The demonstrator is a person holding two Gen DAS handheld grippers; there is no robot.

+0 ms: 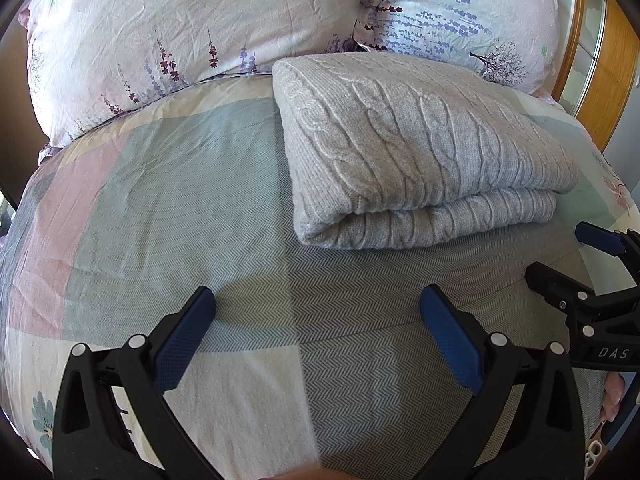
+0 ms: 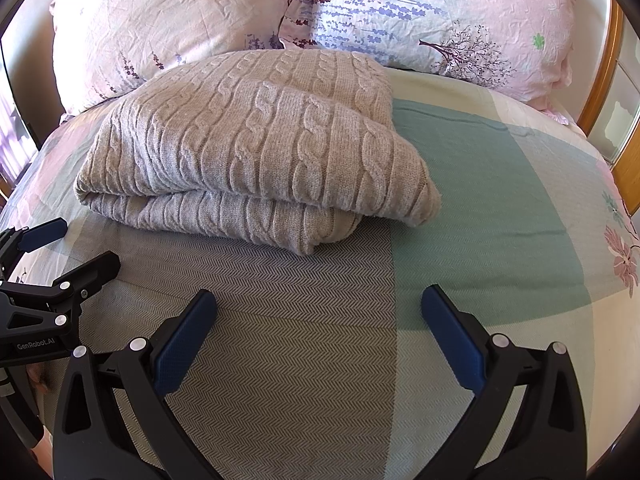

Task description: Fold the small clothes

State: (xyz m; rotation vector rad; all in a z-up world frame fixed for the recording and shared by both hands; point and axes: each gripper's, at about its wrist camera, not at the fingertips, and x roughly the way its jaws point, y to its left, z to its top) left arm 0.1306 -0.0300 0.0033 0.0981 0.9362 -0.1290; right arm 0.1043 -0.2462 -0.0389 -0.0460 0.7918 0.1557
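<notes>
Both tongs, the left gripper (image 1: 316,300) and the right gripper (image 2: 318,300), stand spread wide with nothing between their blue pads, held side by side just short of the sweater (image 1: 420,148), probably backed off because no further fold is needed. It lies folded double on the bedspread (image 1: 168,184), its far edge near the pillows (image 1: 172,32). The tool bodies read "DAS" on the right and "GenRobot.AI" on the left.
</notes>
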